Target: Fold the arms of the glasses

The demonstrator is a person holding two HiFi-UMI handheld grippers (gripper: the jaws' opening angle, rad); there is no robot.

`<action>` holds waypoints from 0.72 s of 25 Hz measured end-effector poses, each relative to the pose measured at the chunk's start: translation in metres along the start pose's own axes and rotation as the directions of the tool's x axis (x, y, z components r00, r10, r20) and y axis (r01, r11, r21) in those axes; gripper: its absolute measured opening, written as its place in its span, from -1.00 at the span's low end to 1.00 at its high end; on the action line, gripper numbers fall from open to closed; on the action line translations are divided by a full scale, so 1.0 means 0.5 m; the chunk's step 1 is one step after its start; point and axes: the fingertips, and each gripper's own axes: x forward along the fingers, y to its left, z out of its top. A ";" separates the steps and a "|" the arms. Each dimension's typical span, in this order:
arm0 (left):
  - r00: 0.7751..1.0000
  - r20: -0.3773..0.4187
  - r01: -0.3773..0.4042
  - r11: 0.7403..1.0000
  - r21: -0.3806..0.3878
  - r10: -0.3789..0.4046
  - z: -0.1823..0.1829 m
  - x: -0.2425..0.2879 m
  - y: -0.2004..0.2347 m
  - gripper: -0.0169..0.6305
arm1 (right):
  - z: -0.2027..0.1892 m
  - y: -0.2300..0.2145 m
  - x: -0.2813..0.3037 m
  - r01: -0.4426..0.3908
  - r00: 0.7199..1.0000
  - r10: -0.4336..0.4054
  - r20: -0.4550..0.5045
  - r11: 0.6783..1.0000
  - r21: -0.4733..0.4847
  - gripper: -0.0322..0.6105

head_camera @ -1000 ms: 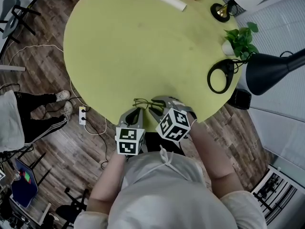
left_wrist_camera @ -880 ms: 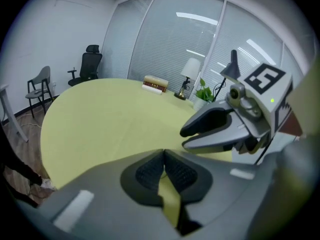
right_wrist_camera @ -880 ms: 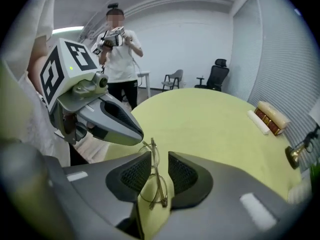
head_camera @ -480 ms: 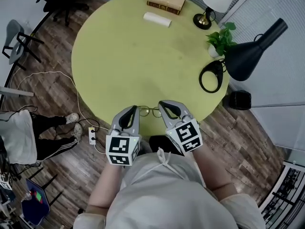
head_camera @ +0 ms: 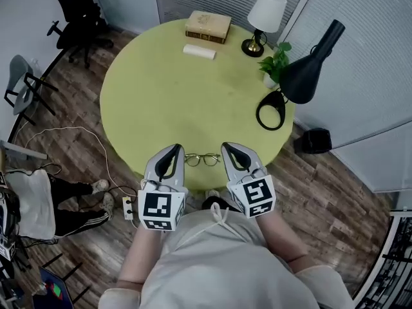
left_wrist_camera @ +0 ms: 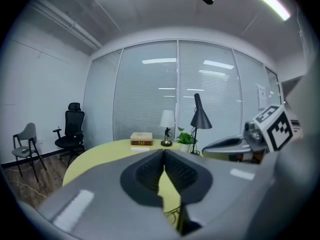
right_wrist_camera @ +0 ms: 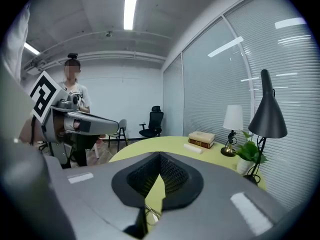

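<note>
Thin-framed glasses [head_camera: 202,159] lie on the round yellow-green table [head_camera: 174,95], close to its near edge. Whether their arms are folded is too small to tell. My left gripper [head_camera: 172,149] hangs above the table just left of them, jaws shut and empty. Just right of them my right gripper [head_camera: 229,147] is also shut on nothing. In the left gripper view the shut left gripper [left_wrist_camera: 164,153] shows a bit of the glasses [left_wrist_camera: 173,215] below its jaws. The right gripper view likewise has the right gripper [right_wrist_camera: 160,156] closed, with the glasses [right_wrist_camera: 151,215] beneath.
At the table's far side are a book [head_camera: 208,26], a white roll [head_camera: 199,51], a table lamp [head_camera: 264,15], a potted plant [head_camera: 275,65] and a black desk lamp [head_camera: 309,60]. Chairs [head_camera: 77,11] and a seated person [head_camera: 38,201] are at the left.
Both grippers have lifted up and away from the glasses, which stay on the table. The right gripper's jaws closed. The head view now takes in the whole table.
</note>
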 end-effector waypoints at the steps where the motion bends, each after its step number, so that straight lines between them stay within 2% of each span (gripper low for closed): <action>1: 1.000 0.017 -0.009 1.000 -0.001 0.009 0.008 -0.006 0.002 -0.93 | 0.002 0.001 -0.005 0.003 1.000 -0.003 0.001 1.000 0.000 -0.90; 5: 0.998 0.057 -0.022 1.000 -0.020 0.023 0.028 -0.026 0.004 -0.93 | 0.009 0.011 -0.021 0.016 1.000 -0.016 0.005 1.000 -0.015 -0.90; 18: 1.000 0.025 -0.001 1.000 -0.018 0.002 0.011 -0.043 -0.002 -0.93 | 0.012 0.030 -0.045 0.052 0.999 -0.052 0.009 0.999 -0.016 -0.90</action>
